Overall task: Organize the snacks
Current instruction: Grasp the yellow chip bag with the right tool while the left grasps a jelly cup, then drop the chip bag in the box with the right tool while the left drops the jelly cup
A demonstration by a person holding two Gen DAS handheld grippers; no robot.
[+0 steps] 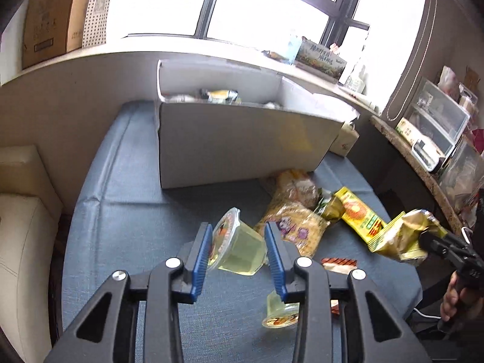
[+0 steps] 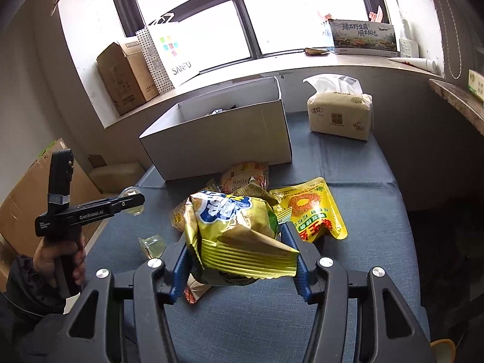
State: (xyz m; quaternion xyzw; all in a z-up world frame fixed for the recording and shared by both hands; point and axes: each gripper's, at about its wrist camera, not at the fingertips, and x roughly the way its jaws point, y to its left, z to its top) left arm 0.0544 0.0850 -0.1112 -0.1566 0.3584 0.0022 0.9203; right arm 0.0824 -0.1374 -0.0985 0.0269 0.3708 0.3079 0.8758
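Observation:
My left gripper [image 1: 239,233] is shut on a clear jelly cup [image 1: 242,251] of yellowish jelly, which lies tilted between the blue pads above the blue tablecloth. A second jelly cup [image 1: 279,314] lies on its side on the cloth below. My right gripper [image 2: 239,242] is shut on a crinkled yellow chips bag [image 2: 236,224], held above the snack pile. In the right wrist view the left gripper [image 2: 134,201] shows at the left, the cup [image 2: 131,195] in its tips. An open white box [image 2: 217,139] with some snacks inside stands behind the pile.
A yellow pouch [image 2: 314,211], a patterned snack bag [image 1: 293,211] and a small red packet [image 1: 338,262] lie on the cloth. A tissue pack [image 2: 340,112] stands right of the box. Cardboard boxes [image 2: 124,75] and a paper bag line the window sill. Shelves of clutter [image 1: 435,124] are at the right.

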